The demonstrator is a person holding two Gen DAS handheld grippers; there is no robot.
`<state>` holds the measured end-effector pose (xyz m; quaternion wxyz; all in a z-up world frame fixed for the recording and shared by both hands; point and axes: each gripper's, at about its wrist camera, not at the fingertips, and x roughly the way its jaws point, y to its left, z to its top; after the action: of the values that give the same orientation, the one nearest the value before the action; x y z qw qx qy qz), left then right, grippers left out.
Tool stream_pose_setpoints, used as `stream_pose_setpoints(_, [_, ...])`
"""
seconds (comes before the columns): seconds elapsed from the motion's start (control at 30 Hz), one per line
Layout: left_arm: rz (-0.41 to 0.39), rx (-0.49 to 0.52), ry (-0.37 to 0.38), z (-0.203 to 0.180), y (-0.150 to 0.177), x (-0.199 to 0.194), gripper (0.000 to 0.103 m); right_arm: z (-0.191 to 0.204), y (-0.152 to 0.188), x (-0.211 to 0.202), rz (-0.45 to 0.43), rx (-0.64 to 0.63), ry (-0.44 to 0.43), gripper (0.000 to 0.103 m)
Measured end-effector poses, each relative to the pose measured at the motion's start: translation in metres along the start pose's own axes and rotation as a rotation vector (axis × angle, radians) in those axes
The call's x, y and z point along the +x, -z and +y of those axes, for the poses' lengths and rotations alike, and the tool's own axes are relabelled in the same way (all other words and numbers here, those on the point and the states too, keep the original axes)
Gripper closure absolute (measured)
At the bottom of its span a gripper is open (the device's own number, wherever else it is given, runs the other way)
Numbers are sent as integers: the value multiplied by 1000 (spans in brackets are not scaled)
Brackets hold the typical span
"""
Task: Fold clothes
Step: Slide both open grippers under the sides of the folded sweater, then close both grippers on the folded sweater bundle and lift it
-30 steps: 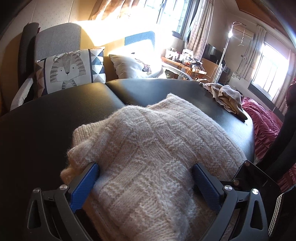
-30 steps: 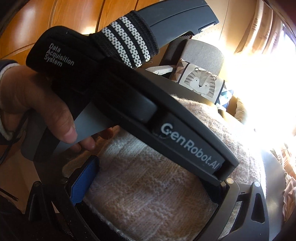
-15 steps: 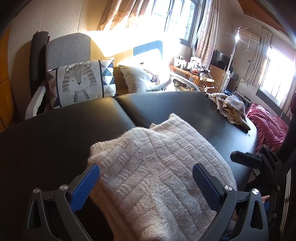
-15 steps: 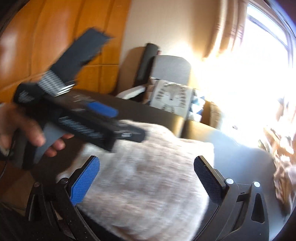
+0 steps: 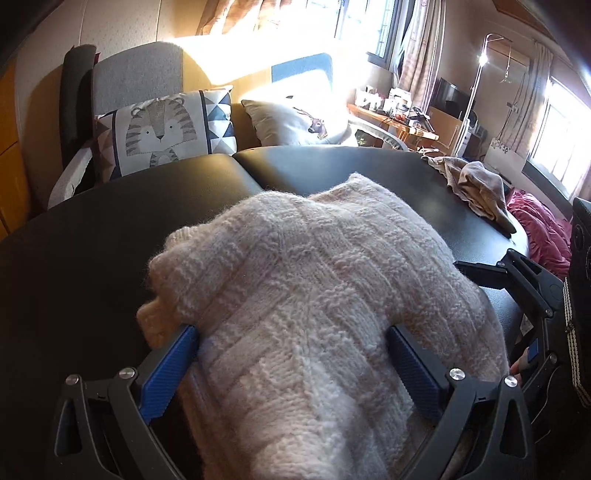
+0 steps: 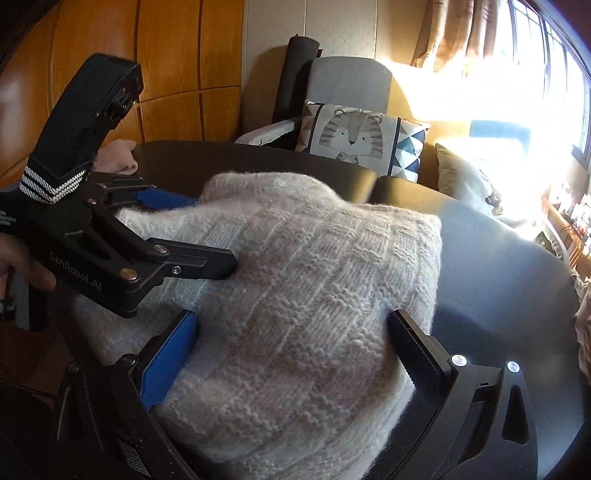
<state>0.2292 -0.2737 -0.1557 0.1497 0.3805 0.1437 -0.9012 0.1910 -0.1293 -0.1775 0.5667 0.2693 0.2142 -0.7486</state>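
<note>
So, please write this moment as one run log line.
stage: fold clothes | sweater: folded on black table | left gripper: open over sweater | right gripper: open over sweater

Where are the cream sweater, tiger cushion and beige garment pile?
cream sweater (image 5: 314, 288), left wrist view, on the knit top face.
tiger cushion (image 6: 351, 136), right wrist view, on the tiger's face.
beige garment pile (image 5: 476, 184), left wrist view, on its crumpled middle.

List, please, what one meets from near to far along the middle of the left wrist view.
left gripper with fingers wide apart → folded cream knitted sweater → bare black table → pale deer cushion → sunlit window.
</note>
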Motion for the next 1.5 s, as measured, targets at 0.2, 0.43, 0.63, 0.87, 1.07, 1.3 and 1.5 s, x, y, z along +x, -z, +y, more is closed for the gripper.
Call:
stream_pose_setpoints(0.2, [11,-3,19,9,2,2,0,-60,-37,-11,-120,172,15,0])
stream_pose_setpoints(0.43, [9,8,34,14,7,5,0,-61,-60,29,-72,187,-97,0])
stream_pose_setpoints(0.63, [-19,-14,54,22,15,6,0,-50,-49,78,66,166,-68,0])
stream_pose_setpoints(0.87, [-45,-54,71,26,21,9,0,-50,-38,85,69,165,-66,0])
stream_pose_setpoints(1.07, [-29,-136,133,36,11,0,0,-46,-42,54,40,176,-46,0])
stream_pose_setpoints(1.3, [-34,-461,255,101,12,-34,0,-1,-42,1,-97,46,62,0])
stream_pose_setpoints(1.5, [76,-756,406,145,39,-16,0,63,-41,12,-96,-170,49,0])
